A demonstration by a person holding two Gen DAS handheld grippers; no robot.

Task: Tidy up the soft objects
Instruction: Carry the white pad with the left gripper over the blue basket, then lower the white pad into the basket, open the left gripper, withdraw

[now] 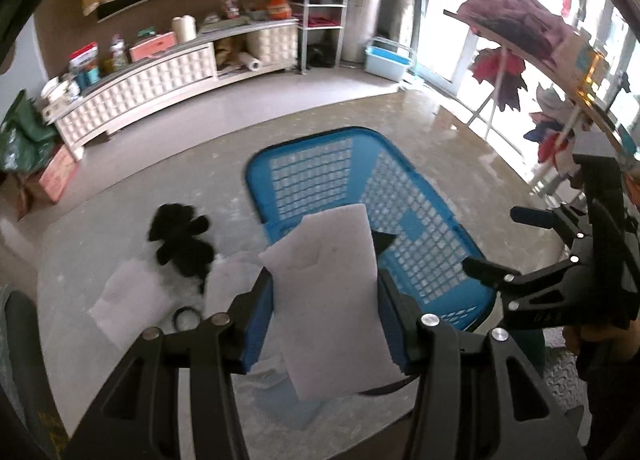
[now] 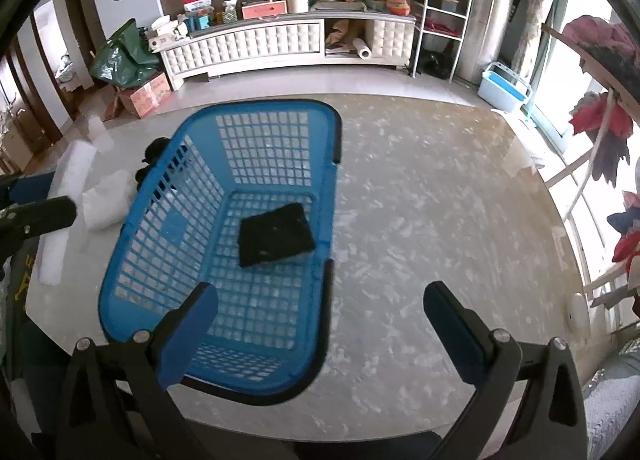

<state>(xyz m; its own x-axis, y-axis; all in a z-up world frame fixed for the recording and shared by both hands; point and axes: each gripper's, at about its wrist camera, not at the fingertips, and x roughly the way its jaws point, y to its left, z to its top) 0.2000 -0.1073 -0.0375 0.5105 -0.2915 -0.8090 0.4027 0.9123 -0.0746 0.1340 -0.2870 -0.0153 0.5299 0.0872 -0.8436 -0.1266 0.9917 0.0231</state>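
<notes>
Black plush toy (image 1: pixel 182 238) and white foam pieces (image 1: pixel 132 300) lie on the table (image 2: pixel 420 220) at left; the left gripper (image 1: pixel 326 292) clamps a white foam sheet (image 1: pixel 336 292) beside the blue basket (image 2: pixel 132 252), which holds a black pad (image 2: pixel 276 234); the right gripper (image 2: pixel 320 324), jaws wide, holds nothing.
</notes>
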